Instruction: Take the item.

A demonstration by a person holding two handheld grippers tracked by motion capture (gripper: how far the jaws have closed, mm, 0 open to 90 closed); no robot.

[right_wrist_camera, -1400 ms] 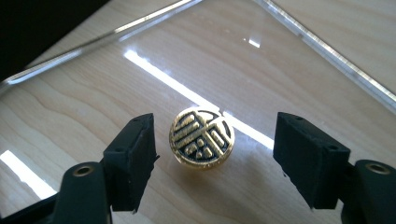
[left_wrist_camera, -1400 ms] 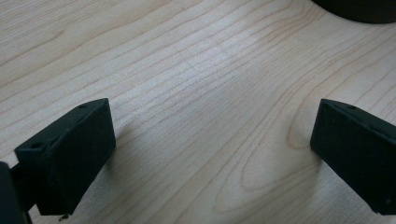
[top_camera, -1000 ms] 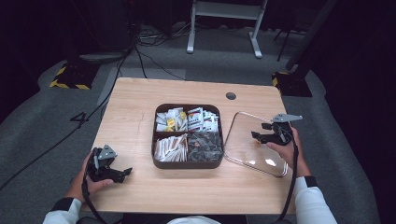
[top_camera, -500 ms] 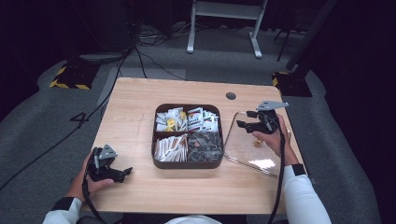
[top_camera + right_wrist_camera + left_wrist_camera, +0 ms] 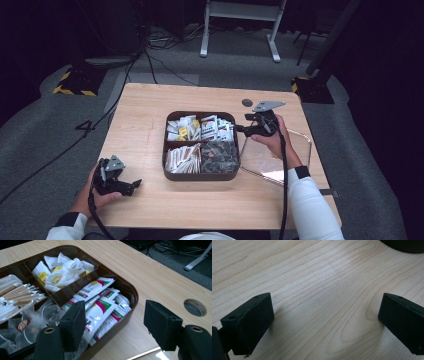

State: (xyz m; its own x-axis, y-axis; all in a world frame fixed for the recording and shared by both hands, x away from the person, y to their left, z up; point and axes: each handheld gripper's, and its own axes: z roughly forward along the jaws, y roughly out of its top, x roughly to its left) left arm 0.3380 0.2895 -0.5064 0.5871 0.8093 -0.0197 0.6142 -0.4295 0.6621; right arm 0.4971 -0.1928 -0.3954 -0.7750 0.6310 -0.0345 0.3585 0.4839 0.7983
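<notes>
Above the tray's (image 5: 202, 176) far-right compartment of sachets (image 5: 100, 307), the right gripper (image 5: 240, 128) hovers, jaws apart and empty; left gripper (image 5: 325, 322) rests released on the table (image 5: 145, 120).

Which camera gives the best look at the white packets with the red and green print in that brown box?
The right gripper view: the red-and-green packets lie close ahead of the open right gripper, so their stripes and overlap are plain. The high view shows them small, but places them in the far right compartment of the brown box. The left gripper view faces bare tabletop.

light: table (image 5: 150, 120) bright, surroundings dark | shadows: soft | blur: perhaps slight
</notes>
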